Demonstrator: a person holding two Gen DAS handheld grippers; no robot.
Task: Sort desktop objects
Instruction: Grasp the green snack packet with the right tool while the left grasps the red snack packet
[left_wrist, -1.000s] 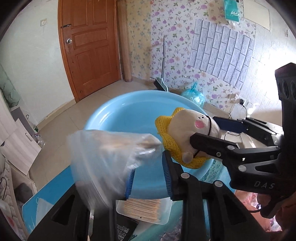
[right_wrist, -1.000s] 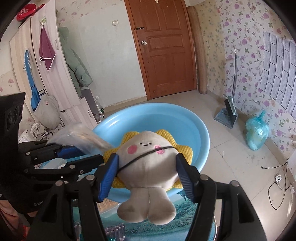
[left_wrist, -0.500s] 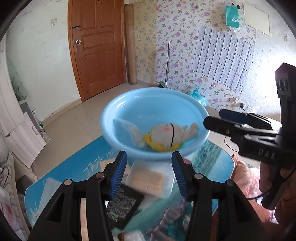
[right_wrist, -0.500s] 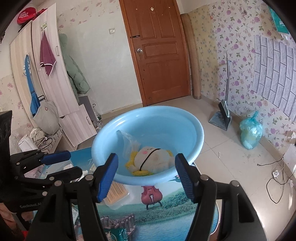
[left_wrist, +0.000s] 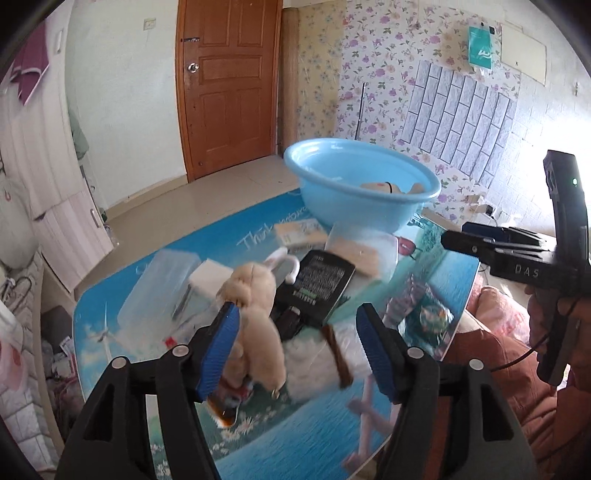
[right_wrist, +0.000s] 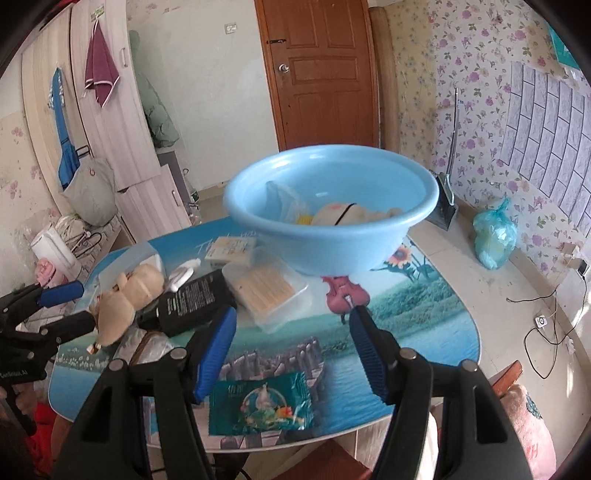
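Beige plush toy (left_wrist: 255, 295) against left hand-held gripper (left_wrist: 299, 332) finger, jaws apart

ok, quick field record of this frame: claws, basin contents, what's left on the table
left claw: open, beige plush rabbit against its left finger, not clamped
right claw: open, empty, above table
basin: blue, at far side of table
in basin: cream plush with yellow trim, clear plastic bag
on table: black packet, clear box of sticks, green sachet
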